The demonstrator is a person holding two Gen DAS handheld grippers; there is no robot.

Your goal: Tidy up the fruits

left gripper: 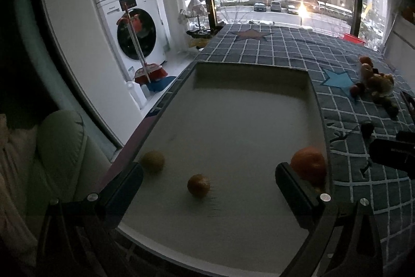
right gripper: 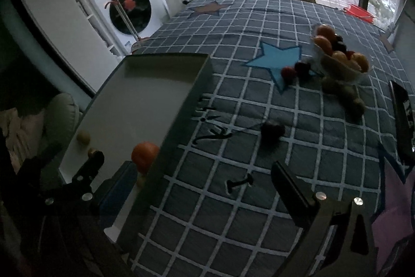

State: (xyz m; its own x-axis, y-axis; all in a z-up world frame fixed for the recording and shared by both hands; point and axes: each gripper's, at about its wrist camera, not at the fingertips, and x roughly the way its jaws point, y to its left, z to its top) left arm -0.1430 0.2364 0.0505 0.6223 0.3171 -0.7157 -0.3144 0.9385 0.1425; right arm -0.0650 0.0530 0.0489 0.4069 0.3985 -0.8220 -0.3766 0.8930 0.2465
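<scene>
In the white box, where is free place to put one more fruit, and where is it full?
The box floor is bare from its far wall down to the fruit. The near end is crowded: yellow fruit by the left wall, small orange mid-floor between the open left gripper fingers, large orange against the right wall.

Left gripper spread wide above the tray, empty, right gripper likewise wide, straddling the tray's right wall
</scene>
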